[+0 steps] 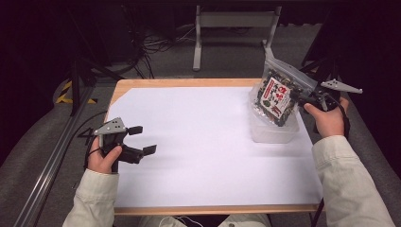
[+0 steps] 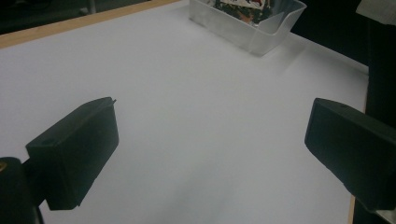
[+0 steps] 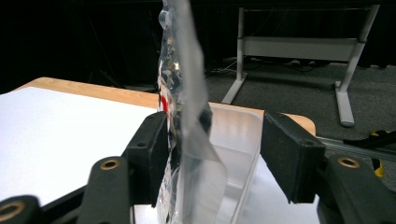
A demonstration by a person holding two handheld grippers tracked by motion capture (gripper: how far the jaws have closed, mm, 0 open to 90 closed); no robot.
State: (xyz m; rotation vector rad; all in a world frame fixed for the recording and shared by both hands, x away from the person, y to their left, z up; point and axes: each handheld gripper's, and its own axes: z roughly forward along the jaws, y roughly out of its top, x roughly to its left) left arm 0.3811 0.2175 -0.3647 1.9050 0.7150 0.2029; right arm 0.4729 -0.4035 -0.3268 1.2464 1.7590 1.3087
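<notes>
The left gripper [image 1: 137,140], at the lower left of the high view, rests idle over the white sheet of the tabletop [image 1: 198,142] with its jaws wide apart and nothing between them. Farther off, at the upper right of that view, the right gripper [image 1: 302,97] is up against a clear snack bag [image 1: 276,94] that stands upright in a clear plastic tub [image 1: 274,132]. The right gripper view shows the bag edge-on between that gripper's jaws: the left jaw touches or nearly touches the film, while the right jaw stands off with an open gap, so the jaws are apart and the bag is not clamped. The step in hand appears to be either taking or releasing the bag at the tub. To do it well, the jaws would need to stay square to the flat faces of the bag, since the thin film looks likely to buckle or slip, and the bag should remain centred over the tub.
</notes>
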